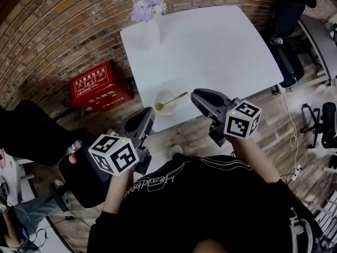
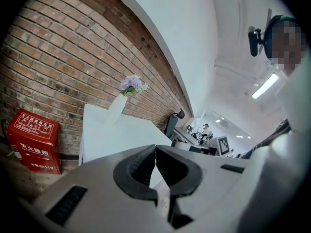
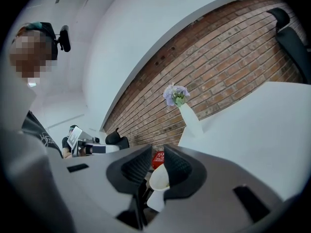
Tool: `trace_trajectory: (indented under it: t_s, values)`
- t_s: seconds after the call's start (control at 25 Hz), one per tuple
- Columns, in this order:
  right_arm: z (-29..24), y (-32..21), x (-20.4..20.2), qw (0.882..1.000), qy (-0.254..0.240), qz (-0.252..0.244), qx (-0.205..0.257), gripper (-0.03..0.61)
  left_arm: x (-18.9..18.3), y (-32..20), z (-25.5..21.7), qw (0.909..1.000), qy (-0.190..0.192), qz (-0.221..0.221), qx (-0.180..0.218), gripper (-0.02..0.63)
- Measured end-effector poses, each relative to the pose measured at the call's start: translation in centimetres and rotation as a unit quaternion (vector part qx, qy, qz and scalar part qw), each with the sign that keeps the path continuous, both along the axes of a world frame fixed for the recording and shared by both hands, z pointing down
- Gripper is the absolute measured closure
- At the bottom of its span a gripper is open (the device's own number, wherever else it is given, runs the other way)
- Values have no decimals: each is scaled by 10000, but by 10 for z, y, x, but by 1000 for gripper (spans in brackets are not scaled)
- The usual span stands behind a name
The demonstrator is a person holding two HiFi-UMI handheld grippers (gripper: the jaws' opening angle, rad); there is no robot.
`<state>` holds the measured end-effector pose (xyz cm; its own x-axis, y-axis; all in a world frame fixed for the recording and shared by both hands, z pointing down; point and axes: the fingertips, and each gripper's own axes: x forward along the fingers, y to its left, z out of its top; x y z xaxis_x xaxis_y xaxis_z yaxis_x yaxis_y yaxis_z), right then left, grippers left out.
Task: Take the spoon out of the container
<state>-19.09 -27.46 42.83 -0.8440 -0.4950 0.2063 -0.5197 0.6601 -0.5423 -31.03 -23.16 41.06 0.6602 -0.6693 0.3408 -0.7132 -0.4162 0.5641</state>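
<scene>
A white bowl-shaped container (image 1: 167,93) stands near the front edge of the white table (image 1: 210,41). A spoon (image 1: 174,99) with a thin golden handle lies in it, the handle leaning out over the right rim. My right gripper (image 1: 197,96) hovers just right of the container, above the table's front edge. In the right gripper view its jaws (image 3: 158,154) stand slightly apart with nothing between them, and the container (image 3: 159,177) shows through the gap. My left gripper (image 1: 149,114) is off the table's front left, jaws (image 2: 155,152) shut and empty.
A white vase of purple flowers (image 1: 147,7) stands at the table's far left corner. On the floor by the brick wall, left of the table, sits a red box (image 1: 97,86). Black office chairs (image 1: 287,15) stand to the right.
</scene>
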Motion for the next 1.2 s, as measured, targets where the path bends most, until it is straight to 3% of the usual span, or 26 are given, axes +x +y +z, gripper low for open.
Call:
trace_trajectory:
  t_s: [0.08,0.24,0.6,0.84,1.2]
  values:
    - [11,-2,-3,9999,130,25,-38,503,-4,-4,5,10000,-12,36,-37,609]
    - [34,-7,-10,9987,483,143,-46,475,-9,-7,18,9998,-19,76,-192,609]
    - [80,-21,-21,9948,946,211,-304,466,-29,-12,38,9992,-46,-95,-377,609]
    - [94,-25,-33,9946,920,127,-468,486,-49,-14,45,9985,-102,-329,-432,609]
    - [101,-26,-40,9944,852,73,-624,571,-51,-22,41,9987,-99,-349,-350,609]
